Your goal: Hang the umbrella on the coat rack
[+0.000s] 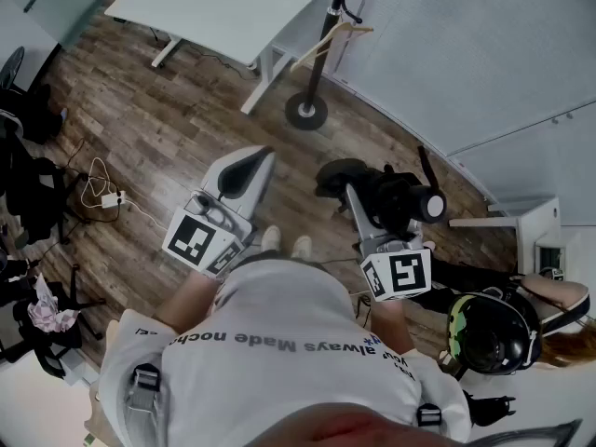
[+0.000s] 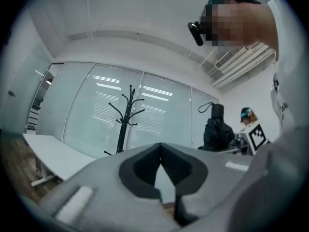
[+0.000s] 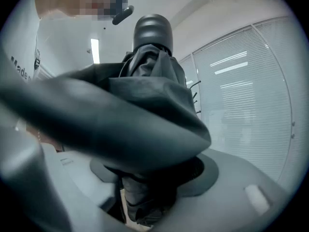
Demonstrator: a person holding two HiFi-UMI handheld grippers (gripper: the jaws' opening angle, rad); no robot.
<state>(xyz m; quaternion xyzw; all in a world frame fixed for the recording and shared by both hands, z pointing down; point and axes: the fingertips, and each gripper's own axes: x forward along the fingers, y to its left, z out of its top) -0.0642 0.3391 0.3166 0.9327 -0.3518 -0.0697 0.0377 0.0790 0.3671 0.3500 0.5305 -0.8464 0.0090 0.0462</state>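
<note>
The black coat rack (image 1: 321,45) stands on its round base ahead of me by the glass wall, with a wooden hanger (image 1: 331,37) on it. In the left gripper view the coat rack (image 2: 126,115) rises straight ahead. My right gripper (image 1: 354,192) is shut on the folded black umbrella (image 1: 396,198), held level in front of my body. In the right gripper view the umbrella (image 3: 149,95) fills the frame and hides most of the right gripper (image 3: 145,187). My left gripper (image 1: 250,166) points toward the rack, its jaws shut and nothing in them (image 2: 160,163). The umbrella (image 2: 216,129) shows to its right.
A white desk (image 1: 214,7) stands left of the rack. Cables and a power strip (image 1: 101,194) lie on the wooden floor at left. A white cabinet (image 1: 535,226), a dark helmet (image 1: 489,329) and another person (image 2: 246,114) are at right. Glass walls with blinds close the far side.
</note>
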